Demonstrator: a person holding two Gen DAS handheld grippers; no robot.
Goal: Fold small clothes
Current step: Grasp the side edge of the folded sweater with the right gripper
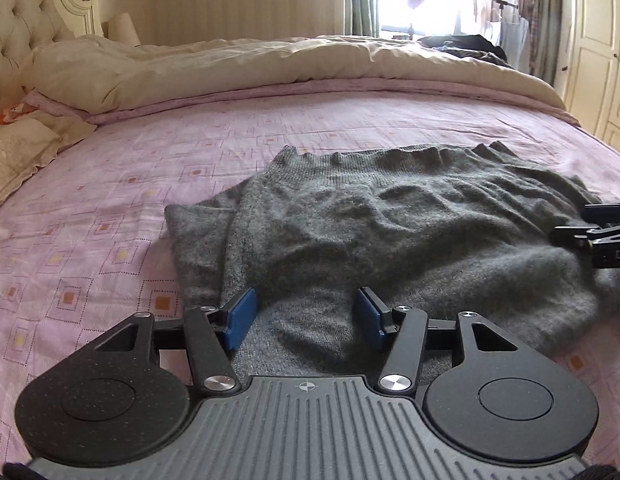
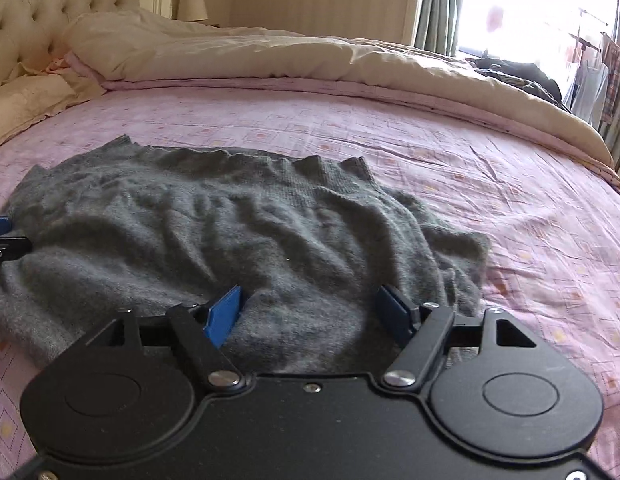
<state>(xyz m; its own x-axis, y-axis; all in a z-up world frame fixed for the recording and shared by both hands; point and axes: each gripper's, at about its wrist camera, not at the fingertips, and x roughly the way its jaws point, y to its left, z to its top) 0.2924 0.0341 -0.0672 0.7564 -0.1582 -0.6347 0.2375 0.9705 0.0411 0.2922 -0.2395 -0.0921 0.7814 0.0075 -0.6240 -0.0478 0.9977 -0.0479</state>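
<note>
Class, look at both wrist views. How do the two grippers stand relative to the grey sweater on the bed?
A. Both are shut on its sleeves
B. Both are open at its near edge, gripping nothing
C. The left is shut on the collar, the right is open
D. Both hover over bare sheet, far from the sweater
B: the left gripper and right gripper both show blue pads spread wide over the sweater near edge, with no fabric pinched.

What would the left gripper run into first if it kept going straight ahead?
Most likely the gray sweater: the left gripper has its jaws open low over the near edge, so the knit lies directly ahead, though height is unclear.
</note>
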